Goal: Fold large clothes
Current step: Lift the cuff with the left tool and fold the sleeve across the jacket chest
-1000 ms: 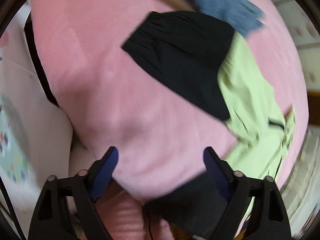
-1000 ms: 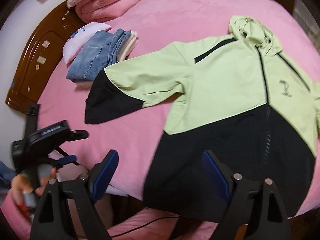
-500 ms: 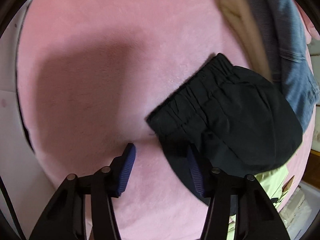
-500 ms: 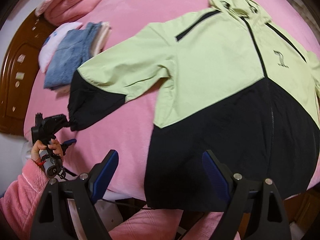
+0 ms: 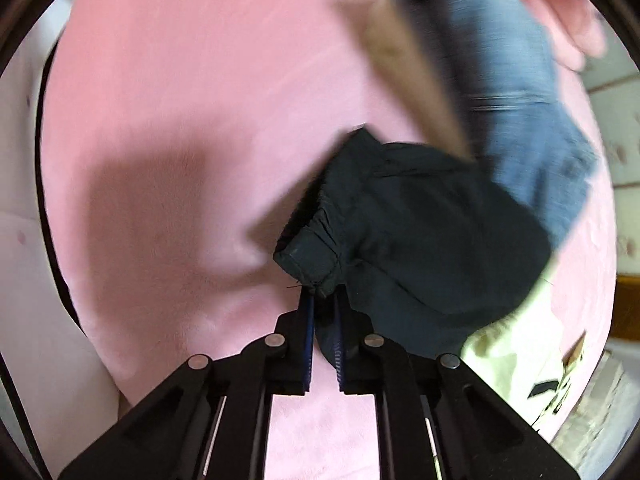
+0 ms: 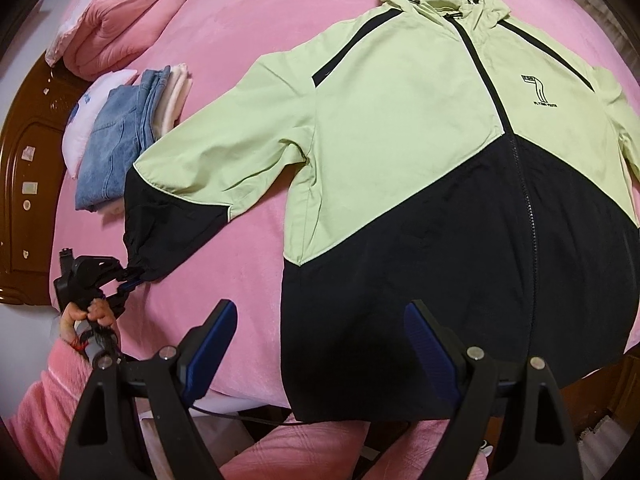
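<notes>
A lime-green and black hooded jacket (image 6: 400, 140) lies spread face up on the pink bed (image 6: 260, 20), with one sleeve stretched out to the left. My left gripper (image 5: 322, 296) is closing down on that sleeve's black cuff (image 5: 308, 256), and the cloth is pinched between the blue pads. In the right wrist view the left gripper (image 6: 128, 280) sits at the sleeve end, held by a hand. My right gripper (image 6: 320, 308) hangs open above the jacket's black hem near the bed's front edge. Nothing is between its fingers.
Folded jeans (image 6: 116, 152) on a small stack of clothes lie just beyond the cuff, beside a white pillow (image 6: 88, 108). A folded pink quilt (image 6: 120, 20) sits at the far left corner. A wooden headboard (image 6: 24, 160) borders the left. A pink sleeve (image 6: 40, 392) shows below.
My left gripper came down to the sleeve end and closed from wide open onto the black cuff. The right gripper drifted lower and rolled a little, still open.
</notes>
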Motion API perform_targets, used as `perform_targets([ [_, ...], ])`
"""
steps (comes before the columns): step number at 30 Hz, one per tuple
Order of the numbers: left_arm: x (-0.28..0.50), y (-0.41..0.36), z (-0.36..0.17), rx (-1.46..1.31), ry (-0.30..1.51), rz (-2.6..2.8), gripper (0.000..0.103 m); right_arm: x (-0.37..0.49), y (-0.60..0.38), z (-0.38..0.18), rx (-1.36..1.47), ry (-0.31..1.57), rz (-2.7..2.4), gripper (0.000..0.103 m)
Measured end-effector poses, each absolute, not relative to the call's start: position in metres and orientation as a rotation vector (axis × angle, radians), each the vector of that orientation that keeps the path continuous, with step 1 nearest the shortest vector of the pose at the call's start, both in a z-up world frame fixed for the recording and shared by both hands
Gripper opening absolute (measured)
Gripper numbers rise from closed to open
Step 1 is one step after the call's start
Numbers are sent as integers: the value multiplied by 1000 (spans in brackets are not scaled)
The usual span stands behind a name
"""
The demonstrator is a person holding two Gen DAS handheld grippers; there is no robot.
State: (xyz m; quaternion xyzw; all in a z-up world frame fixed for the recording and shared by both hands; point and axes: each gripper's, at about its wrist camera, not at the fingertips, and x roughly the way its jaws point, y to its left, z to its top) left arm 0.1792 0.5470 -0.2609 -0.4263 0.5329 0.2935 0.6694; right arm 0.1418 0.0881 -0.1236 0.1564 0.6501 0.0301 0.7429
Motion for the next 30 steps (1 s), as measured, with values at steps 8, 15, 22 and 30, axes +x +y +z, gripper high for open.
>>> perform_targets([
  [8, 210, 449, -155, -679, 1053, 469, 3, 151, 43, -111, 421, 1337, 51, 86],
  [15, 244, 309, -79, -493, 976, 232, 3, 154, -24, -98, 479, 1256, 43, 86],
  [22, 258, 144, -59, -445, 993, -8, 3, 149, -114, -89, 485, 1194, 14, 84],
  [30, 273, -7, -96, -298, 1127, -222, 4, 150, -211, -107, 532, 1178, -87, 84],
])
